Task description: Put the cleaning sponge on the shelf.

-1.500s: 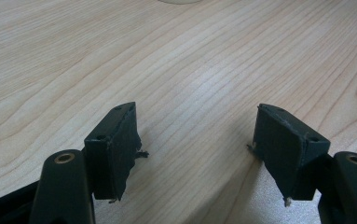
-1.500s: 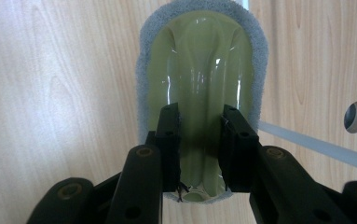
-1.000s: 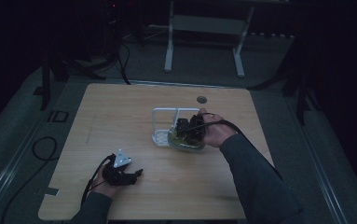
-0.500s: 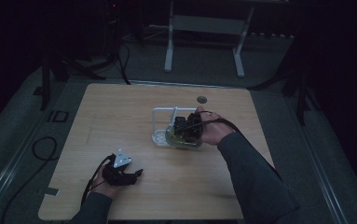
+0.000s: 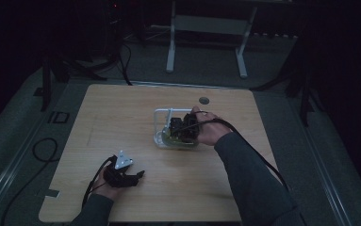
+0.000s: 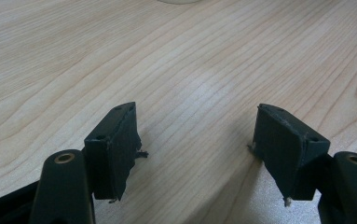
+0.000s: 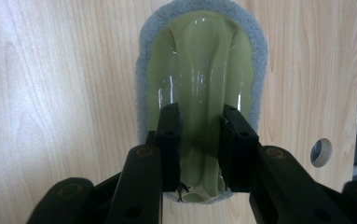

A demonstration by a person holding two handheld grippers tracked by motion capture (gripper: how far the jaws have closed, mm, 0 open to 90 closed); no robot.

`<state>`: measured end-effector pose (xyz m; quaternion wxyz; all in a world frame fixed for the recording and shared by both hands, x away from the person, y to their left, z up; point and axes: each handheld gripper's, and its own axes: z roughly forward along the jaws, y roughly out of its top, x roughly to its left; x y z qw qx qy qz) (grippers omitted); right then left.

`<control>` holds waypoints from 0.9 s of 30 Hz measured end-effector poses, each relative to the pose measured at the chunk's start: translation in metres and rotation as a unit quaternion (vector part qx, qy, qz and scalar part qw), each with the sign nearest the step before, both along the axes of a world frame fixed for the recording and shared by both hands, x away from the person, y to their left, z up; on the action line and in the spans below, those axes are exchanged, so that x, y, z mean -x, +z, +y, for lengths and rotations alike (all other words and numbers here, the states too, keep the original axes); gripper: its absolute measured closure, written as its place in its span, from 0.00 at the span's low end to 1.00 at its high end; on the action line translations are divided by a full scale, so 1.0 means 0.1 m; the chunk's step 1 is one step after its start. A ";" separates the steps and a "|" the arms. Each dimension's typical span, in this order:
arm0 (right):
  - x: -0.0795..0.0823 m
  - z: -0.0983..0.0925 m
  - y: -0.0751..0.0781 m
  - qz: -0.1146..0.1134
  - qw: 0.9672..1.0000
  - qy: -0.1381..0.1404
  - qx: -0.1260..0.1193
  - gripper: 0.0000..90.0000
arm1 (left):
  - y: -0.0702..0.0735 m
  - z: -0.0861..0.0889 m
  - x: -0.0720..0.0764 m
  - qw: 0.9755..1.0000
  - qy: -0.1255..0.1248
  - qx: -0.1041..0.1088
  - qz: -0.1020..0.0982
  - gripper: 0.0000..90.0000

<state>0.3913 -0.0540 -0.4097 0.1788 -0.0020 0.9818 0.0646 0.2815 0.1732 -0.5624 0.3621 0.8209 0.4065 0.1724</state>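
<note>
A scrubbing pad with a glossy olive-green grip and a grey fibre base (image 7: 199, 60) lies lengthwise ahead of my right gripper (image 7: 199, 119). The jaws are shut on the raised ridge of the green grip. In the high view the right gripper (image 5: 182, 128) sits over a clear, white-edged tray (image 5: 160, 123) at the middle of the wooden table (image 5: 121, 117), and the hand hides most of the pad. Near the front left of the table rests my left gripper (image 5: 127, 176). It is open (image 6: 195, 123), with bare wood between its pads.
A round cable hole (image 5: 203, 100) is cut in the table behind the tray, also visible as a hole (image 7: 323, 152) in the right gripper view. Cables trail from both grippers. A white-legged stand (image 5: 206, 42) is on the dark floor beyond the table.
The right gripper has edged slightly left over the tray. The left gripper has stayed where it was.
</note>
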 end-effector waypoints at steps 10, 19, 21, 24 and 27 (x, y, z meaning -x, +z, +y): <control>0.00 0.13 -0.06 -0.004 1.000 0.015 0.002 0.80 | 0.00 0.00 0.00 1.000 0.001 0.000 0.000 0.35; -0.04 0.19 -0.19 -0.011 1.000 0.019 0.018 0.80 | 0.00 0.00 0.00 1.000 0.001 0.000 0.000 0.35; -0.05 0.20 -0.20 -0.013 1.000 0.020 0.018 0.80 | 0.00 0.00 0.00 1.000 0.000 0.000 0.000 0.35; -0.07 0.21 -0.22 -0.014 0.999 0.020 0.021 0.80 | 0.00 0.00 0.00 1.000 0.001 0.000 0.000 0.35; -0.09 0.20 -0.24 -0.015 0.999 0.019 0.022 0.80 | 0.00 0.00 0.00 1.000 0.001 0.000 0.000 0.35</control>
